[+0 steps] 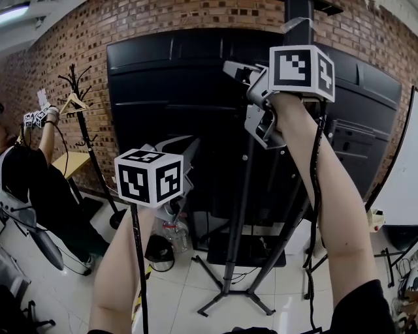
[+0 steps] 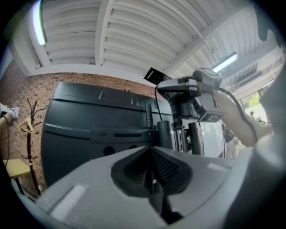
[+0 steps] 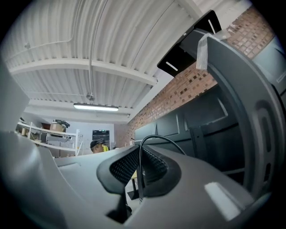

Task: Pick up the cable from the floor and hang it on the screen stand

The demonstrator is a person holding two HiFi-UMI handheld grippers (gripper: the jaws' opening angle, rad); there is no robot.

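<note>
The big black screen [image 1: 183,98] shows its back on a stand whose post [image 1: 238,215] runs down to the floor. I hold my right gripper [image 1: 235,68] high beside the post's top [image 1: 299,13]. In the right gripper view that gripper [image 3: 140,172] is shut on the thin black cable [image 3: 156,139], which loops out from between the pads. My left gripper [image 1: 189,149] is lower and to the left, in front of the screen. Its jaws [image 2: 152,176] are shut with a thin dark strand between the pads. The cable [image 2: 157,105] drops from the right gripper [image 2: 170,85] toward it.
A coat rack [image 1: 81,124] with a hanger stands at the left by the brick wall. A person [image 1: 32,189] beside it holds other grippers up. Tripod legs [image 1: 225,293] spread on the tiled floor below the screen, near a bottle [image 1: 175,235]. A white board [image 1: 401,182] leans at the right.
</note>
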